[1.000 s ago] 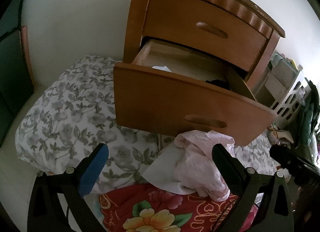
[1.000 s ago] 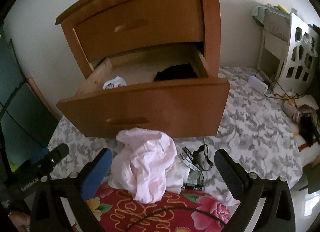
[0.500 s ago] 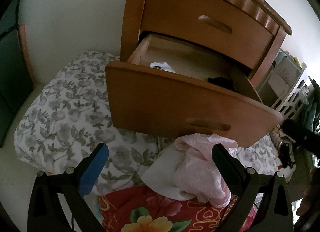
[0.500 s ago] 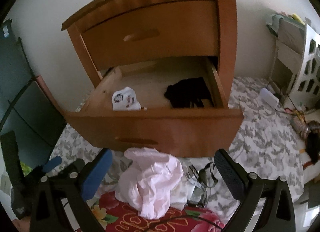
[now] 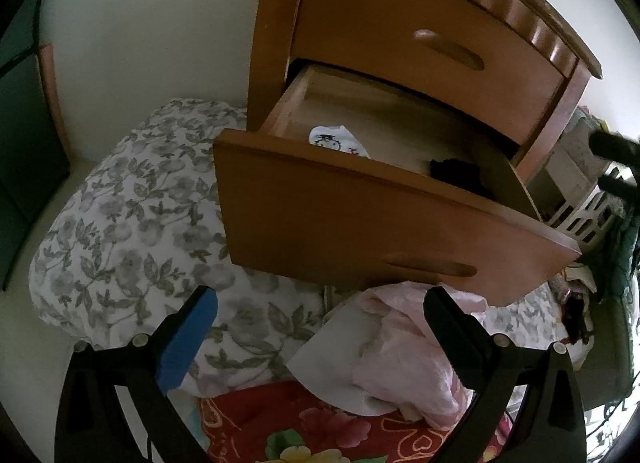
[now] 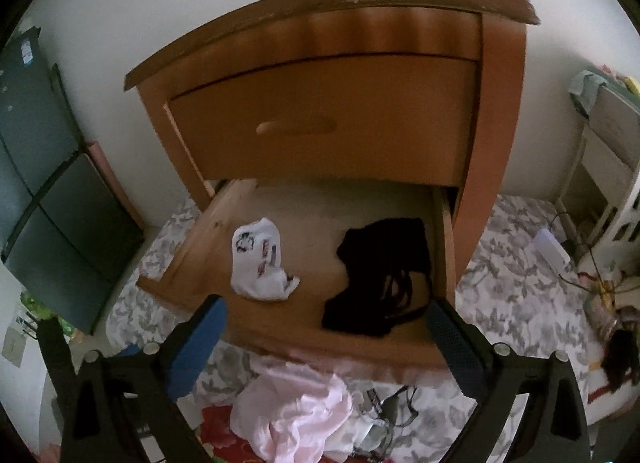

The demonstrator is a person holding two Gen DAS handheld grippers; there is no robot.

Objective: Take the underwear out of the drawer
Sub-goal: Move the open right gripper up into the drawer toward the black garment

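Underwear in open drawer (image 6: 320,327), crumpled black pair (image 6: 384,275), white printed pair (image 6: 260,263)

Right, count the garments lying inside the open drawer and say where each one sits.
2. A white printed garment lies toward the left side of the open drawer; a black garment lies against its right wall. The drawer's back, under the closed upper drawer, is shadowed, so more could be hidden.

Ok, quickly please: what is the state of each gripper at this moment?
Left gripper: open, holding nothing.
Right gripper: open, holding nothing, above the open drawer.
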